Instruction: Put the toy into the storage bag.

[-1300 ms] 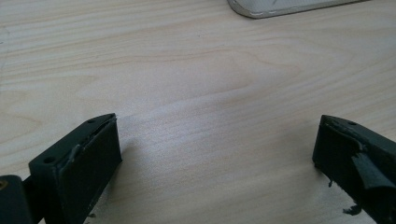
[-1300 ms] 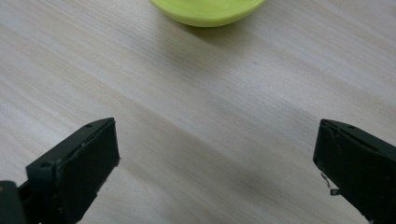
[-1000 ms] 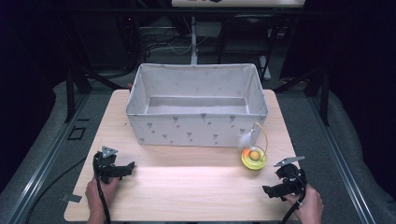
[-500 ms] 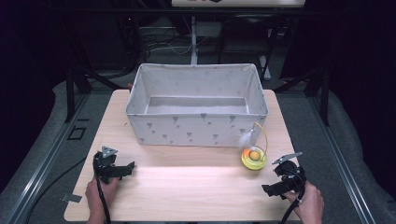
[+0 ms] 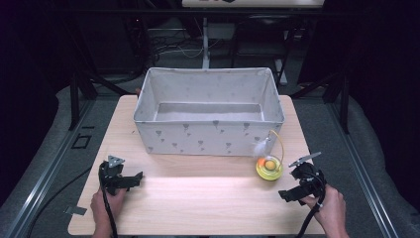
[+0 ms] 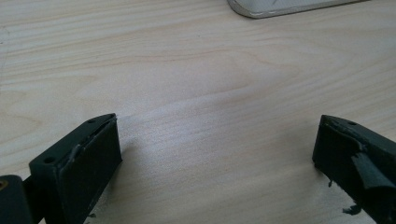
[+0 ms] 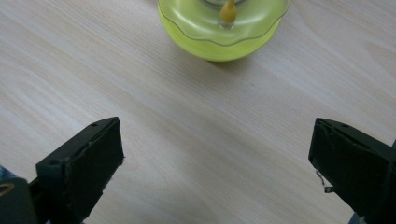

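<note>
Two gripper units spread | high view: fabric bin [image 5: 208, 136] | right gripper view: yellow toy [image 7: 222, 32]

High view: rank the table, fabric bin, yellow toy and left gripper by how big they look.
1. Table
2. Fabric bin
3. Left gripper, only slightly ahead of the toy, so that call is unsure
4. Yellow toy

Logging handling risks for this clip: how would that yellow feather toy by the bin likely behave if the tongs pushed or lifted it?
The yellow toy has a rounded underside, so a push may rock or slide it. It looks like thin plastic, probably light. Its feather wire looks springy and would likely wobble.
</note>
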